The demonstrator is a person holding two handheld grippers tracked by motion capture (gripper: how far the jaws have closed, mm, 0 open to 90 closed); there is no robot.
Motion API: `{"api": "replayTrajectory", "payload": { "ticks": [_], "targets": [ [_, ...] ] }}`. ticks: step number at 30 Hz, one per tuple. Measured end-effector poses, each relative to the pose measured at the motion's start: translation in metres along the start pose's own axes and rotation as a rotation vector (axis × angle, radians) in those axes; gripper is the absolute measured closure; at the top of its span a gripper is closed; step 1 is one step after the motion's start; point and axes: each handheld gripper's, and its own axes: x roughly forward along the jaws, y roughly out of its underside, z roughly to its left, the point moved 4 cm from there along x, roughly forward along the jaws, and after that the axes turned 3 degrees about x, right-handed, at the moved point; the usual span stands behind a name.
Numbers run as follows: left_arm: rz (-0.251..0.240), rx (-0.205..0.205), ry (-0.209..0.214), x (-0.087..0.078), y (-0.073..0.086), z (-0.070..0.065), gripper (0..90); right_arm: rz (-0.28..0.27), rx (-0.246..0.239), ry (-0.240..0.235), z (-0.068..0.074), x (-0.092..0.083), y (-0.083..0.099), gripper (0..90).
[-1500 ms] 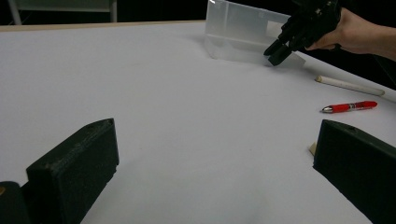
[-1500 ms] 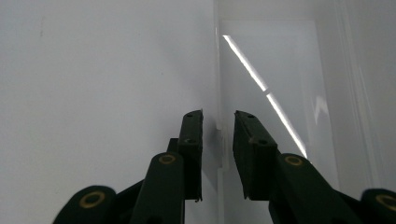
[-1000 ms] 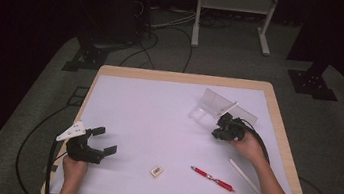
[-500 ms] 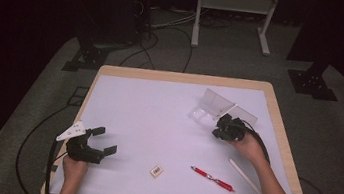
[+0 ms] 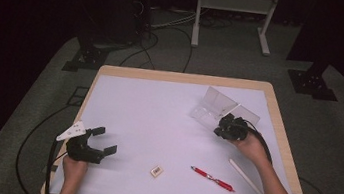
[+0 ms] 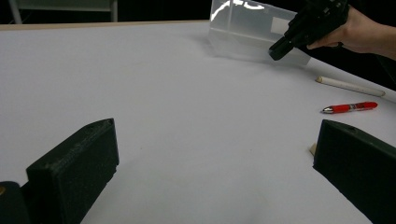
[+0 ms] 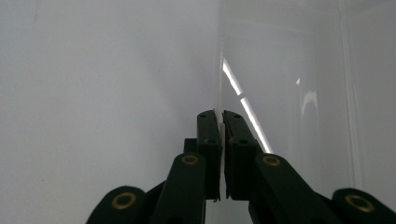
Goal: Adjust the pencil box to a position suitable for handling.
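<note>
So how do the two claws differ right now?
The left claw has its jaws spread wide with nothing between them; the right claw is pinched shut on the edge of the clear plastic case. The left sits at the table's near left; the right is at the far right. Both are black and hand-held.

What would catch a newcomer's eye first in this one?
The clear plastic box at the far right of the table, its wall pinched in the shut right gripper. Next the red pen near the front edge, and the left gripper with jaws wide open at front left.
</note>
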Motion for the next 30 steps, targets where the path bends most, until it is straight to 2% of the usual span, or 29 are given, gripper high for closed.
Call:
{"api": "replayTrajectory", "payload": {
  "ticks": [12, 24, 30],
  "targets": [
    [0.001, 0.000, -0.001, 0.000, 0.000, 0.000, 0.0, -0.017, -0.037, -0.007, 0.010, -0.011, -0.003, 85.7],
    [0.000, -0.002, -0.001, 0.000, 0.000, 0.000, 0.0, -0.042, -0.095, -0.034, 0.030, -0.018, -0.013, 85.7],
    [0.000, -0.003, -0.001, 0.000, 0.000, 0.000, 0.0, -0.049, -0.139, -0.045, 0.041, -0.022, -0.021, 85.6]
  ]
}}
